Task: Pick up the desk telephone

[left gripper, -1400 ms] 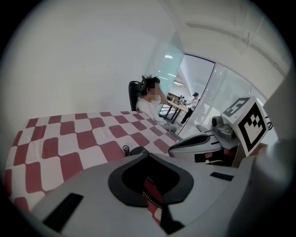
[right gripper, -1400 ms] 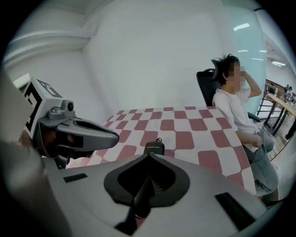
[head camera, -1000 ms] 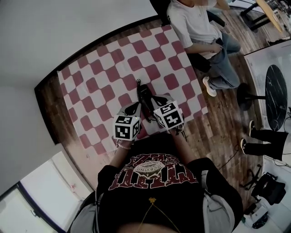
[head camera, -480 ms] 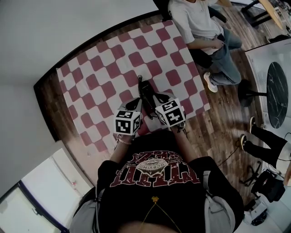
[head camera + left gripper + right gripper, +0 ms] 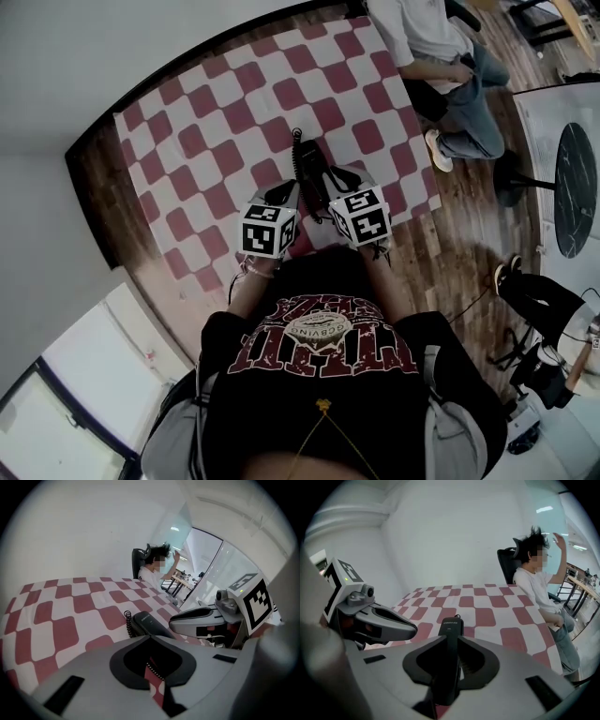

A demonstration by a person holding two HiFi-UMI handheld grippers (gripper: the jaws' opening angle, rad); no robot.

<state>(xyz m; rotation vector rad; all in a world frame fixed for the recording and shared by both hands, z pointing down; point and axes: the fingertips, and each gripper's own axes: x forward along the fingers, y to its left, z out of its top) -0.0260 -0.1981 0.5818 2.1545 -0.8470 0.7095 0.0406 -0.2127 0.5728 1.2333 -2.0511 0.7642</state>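
- Desk telephone [image 5: 309, 169], head view: it lies on the checkered tablecloth [image 5: 206, 141], close to the side where the person stands. It is between the left gripper [image 5: 286, 194] and the right gripper [image 5: 331, 183]. Its long axis runs away from the person and leans a little to the left of the picture. The end with the coiled cord [image 5: 298, 140] is the far end. I judge the cord to be one risk: with a high or quick lift it can pull back on the far end, or drag the cloth.
- Left gripper view: the jaws of this gripper are closed together with nothing between them, and only a thin strip of cloth shows through the slit. The desk telephone is ahead and to the right, apart from this gripper. It lies diagonally, with the cord end toward the upper left and the near end passing under the right gripper. This gripper gives no support, so I think the whole weight would hang on the other one.
- Right gripper view: the black body stands between the jaws, which appear clamped on its two sides at the near end. These jaws have just been opening a little. The long axis goes straight along the line of the gripper, and the printed end points away from it. The main risk I see is a loosened hold at one end only: the long free end may tip down or slide out when raised.
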